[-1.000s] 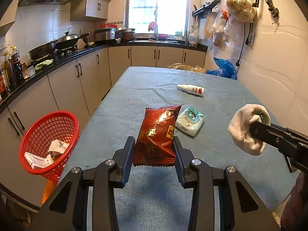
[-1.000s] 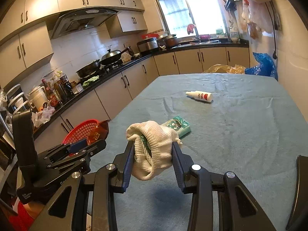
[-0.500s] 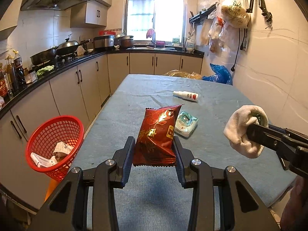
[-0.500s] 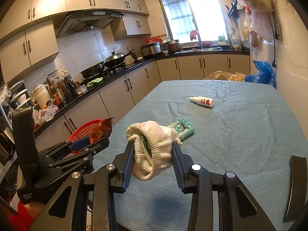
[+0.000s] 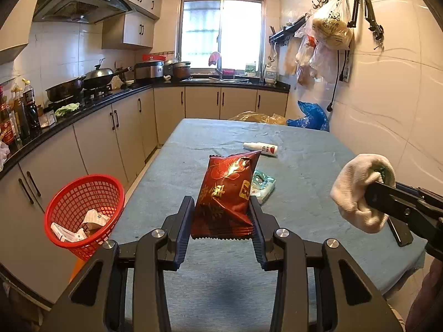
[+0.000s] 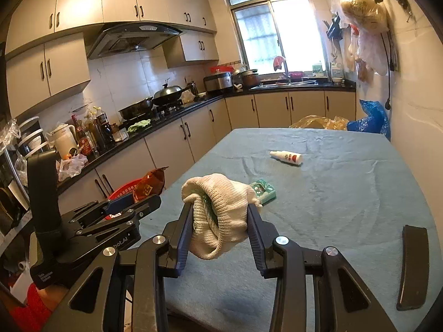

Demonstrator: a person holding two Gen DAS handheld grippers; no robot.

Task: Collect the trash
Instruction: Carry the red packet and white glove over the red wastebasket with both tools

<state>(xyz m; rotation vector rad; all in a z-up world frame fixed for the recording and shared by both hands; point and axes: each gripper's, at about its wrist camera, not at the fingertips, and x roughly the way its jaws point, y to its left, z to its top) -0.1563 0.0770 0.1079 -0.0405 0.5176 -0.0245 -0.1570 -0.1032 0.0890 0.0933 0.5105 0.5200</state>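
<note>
Left gripper (image 5: pixel 221 215) has its fingers pinching a red snack bag (image 5: pixel 227 191), held upright above the near end of the blue-covered surface (image 5: pixel 304 166); the bag's bottom seam hangs free below the pads, and its print is too crumpled to read. Right gripper (image 6: pixel 220 221) is clamped on a balled-up white sock (image 6: pixel 218 210); there's something green tucked inside the sock but most of it is buried in the knit, so can't say what it is. The red basket (image 5: pixel 83 213) sits off the left edge of the surface, lower down, with a few bits of paper or cartons in it; in the right wrist view it's mostly blocked by the left gripper. Still lying on the surface: a green tissue pack (image 6: pixel 263 192), half hidden behind the bag in the left view, and a small white bottle (image 6: pixel 286 157) on its side farther back; a dark flat thing (image 6: pixel 412 265) near the right edge is cut off and hard to identify.
</note>
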